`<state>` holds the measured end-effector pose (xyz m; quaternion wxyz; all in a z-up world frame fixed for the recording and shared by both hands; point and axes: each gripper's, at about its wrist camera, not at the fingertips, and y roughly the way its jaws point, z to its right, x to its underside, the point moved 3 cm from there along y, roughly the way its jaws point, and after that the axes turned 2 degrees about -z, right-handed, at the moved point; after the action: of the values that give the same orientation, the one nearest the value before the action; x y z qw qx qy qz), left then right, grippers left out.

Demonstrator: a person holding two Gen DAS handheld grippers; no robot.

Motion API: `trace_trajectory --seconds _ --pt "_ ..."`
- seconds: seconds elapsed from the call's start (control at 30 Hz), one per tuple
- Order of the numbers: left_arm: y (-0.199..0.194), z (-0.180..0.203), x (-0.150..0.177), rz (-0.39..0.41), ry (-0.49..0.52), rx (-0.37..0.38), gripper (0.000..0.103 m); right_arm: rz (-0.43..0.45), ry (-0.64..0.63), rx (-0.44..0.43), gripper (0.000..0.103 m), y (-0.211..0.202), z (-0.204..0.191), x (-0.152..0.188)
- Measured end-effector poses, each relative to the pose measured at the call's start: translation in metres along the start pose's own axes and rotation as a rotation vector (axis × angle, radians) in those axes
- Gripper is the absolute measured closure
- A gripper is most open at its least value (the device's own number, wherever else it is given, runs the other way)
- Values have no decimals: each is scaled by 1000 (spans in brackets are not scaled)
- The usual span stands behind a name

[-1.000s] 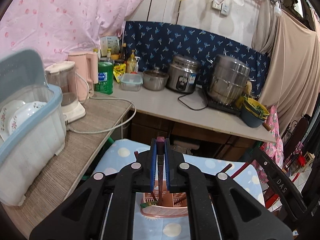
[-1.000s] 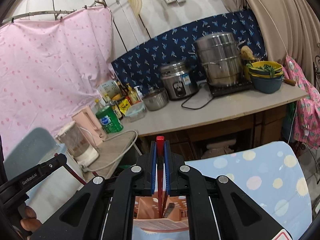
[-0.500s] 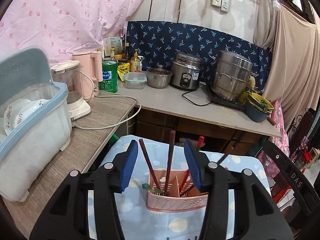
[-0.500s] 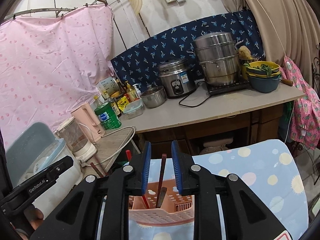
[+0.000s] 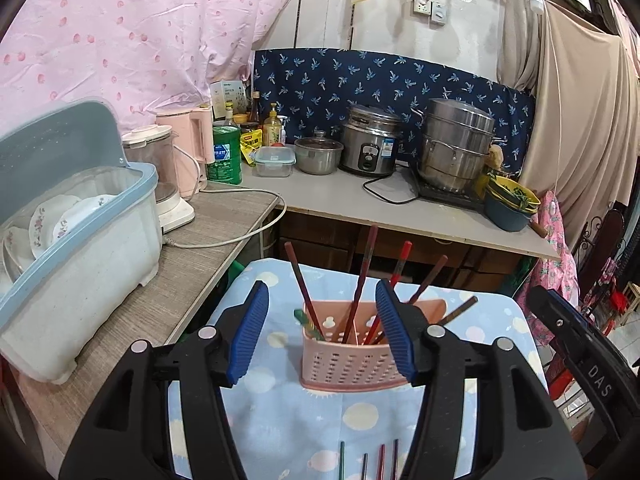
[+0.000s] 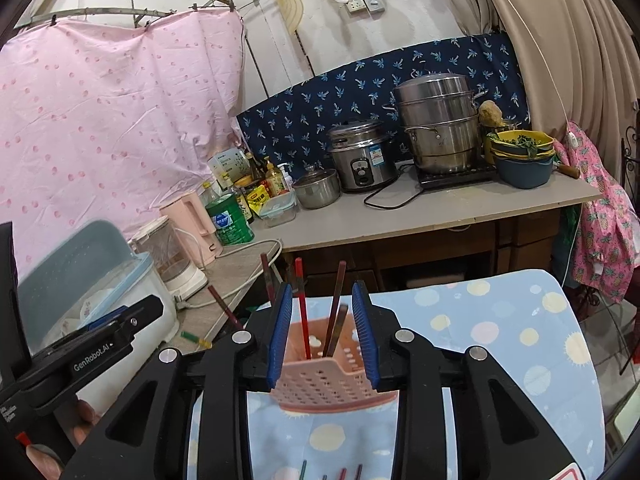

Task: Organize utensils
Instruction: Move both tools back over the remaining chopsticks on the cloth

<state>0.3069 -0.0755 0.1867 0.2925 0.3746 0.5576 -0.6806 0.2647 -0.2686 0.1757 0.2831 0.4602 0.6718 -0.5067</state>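
While both grippers hovered over the spotted blue cloth (image 5: 296, 420), the left gripper (image 5: 322, 332) had its blue-padded jaws spread wide and empty, and the right gripper (image 6: 323, 334) likewise held nothing between parted jaws. A pink perforated holder (image 5: 348, 356) stood upright on the cloth, divided into compartments, with dark red and brown chopsticks (image 5: 360, 284) leaning out at different angles. Four more chopsticks (image 5: 368, 464) lay flat on the cloth, nearer the camera.
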Motion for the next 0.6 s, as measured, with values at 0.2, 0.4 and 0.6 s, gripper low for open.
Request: trace_trajectory --seconds 0.2,0.4,0.6 --pt "-22 3 23 4 23 -12 39 -19 -7 -4 71 -22 -3 23" --pt "-41 5 46 0 49 -32 33 -37 -11 -2 69 -40 -5 45" --pt "-51 1 71 -22 55 -53 25 -50 -33 12 62 -56 -5 65"
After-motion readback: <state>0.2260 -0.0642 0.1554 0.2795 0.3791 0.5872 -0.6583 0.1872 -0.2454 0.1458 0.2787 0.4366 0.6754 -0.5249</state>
